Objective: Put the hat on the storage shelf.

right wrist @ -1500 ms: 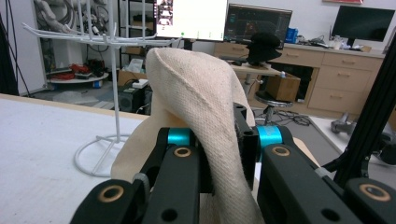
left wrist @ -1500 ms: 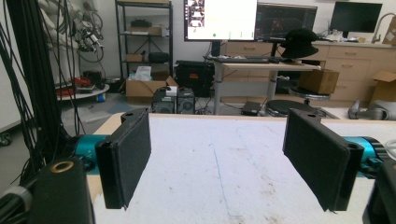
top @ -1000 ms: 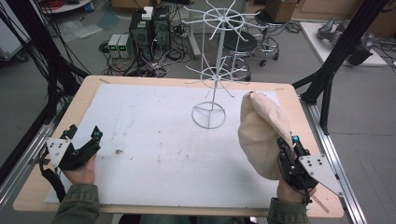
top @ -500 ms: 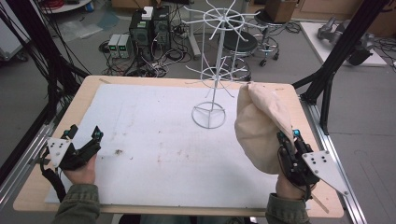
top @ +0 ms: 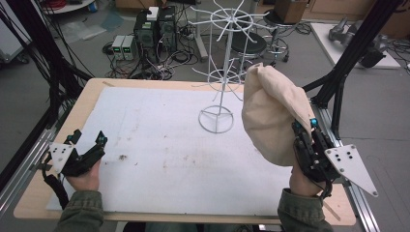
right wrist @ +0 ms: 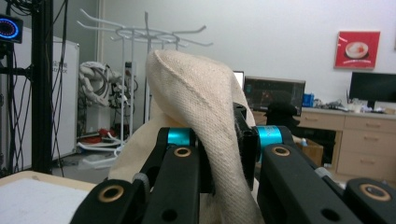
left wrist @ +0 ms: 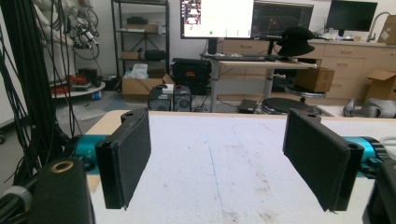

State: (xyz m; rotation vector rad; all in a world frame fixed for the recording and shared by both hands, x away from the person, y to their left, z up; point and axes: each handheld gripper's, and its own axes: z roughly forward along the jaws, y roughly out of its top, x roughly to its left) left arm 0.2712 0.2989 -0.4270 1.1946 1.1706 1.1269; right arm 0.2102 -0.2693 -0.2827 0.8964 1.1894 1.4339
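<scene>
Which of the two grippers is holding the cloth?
The right gripper: its jaws are shut on the beige cloth, lifted off the table. The left gripper has open jaws with nothing between them.

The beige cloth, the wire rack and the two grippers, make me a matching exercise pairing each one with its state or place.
Things:
1. beige cloth
2. wire rack
3. left gripper
4. right gripper

States:
A. jaws open, nothing between them
B. stands on the white mat
C. lifted off the table, pinched
D. jaws shut on fabric

Pairs: 1-C, 2-B, 3-A, 4-D
</scene>
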